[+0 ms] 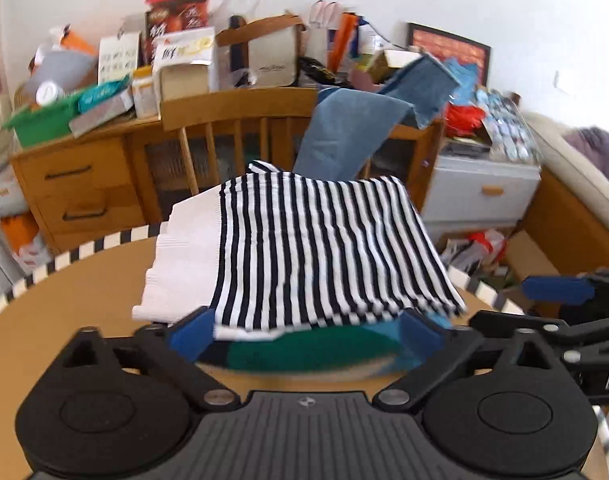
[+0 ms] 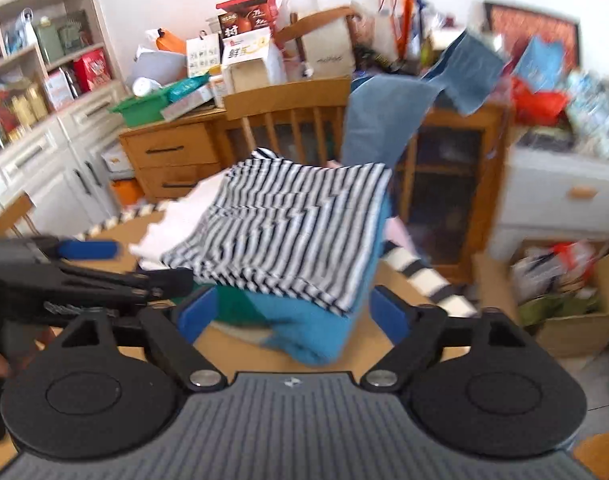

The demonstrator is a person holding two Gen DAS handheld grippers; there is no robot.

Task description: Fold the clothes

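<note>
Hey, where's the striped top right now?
The striped top lies folded on top of the clothes pile on the round table, over a blue-green garment, centred ahead of both grippers in both wrist views, before the wooden chair.

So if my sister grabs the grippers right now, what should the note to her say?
Left gripper: open, holding nothing, at the near edge of the clothes pile.
Right gripper: open, empty, at the pile's corner.
Striped top lies folded on top of the teal garment, with white clothes beside it on the table.
Blue jeans hang over the chair, not yet folded.
Left: fold the jeans.
</note>
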